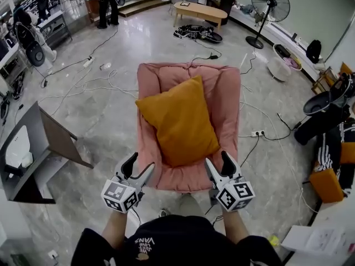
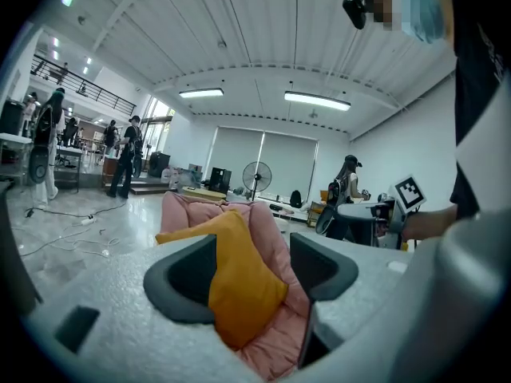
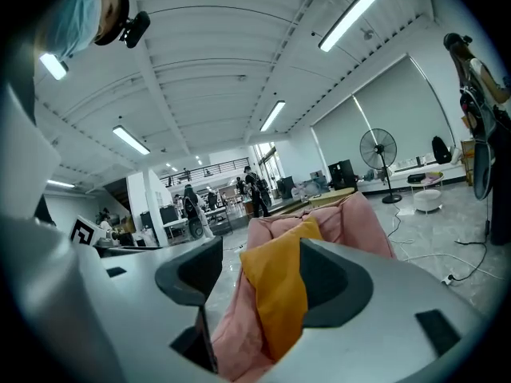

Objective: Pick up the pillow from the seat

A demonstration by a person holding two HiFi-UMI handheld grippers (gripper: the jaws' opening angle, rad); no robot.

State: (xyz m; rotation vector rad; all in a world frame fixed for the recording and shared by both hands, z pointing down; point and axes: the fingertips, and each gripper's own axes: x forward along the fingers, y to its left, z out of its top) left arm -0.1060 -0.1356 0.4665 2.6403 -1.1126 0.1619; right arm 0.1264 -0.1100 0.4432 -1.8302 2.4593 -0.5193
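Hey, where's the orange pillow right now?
Head view: the orange pillow lies at the middle of the pink seat, just ahead of the left claw and right claw.

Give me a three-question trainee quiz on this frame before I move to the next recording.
1. True or false: the orange pillow lies on the pink seat.
2. The left tool is: A open, holding nothing; B shut on the pillow; C shut on a cable.
3. Which appliance stands beyond the seat, upper right in the head view?
Key: 1 true; 2 A; 3 a pedestal fan.
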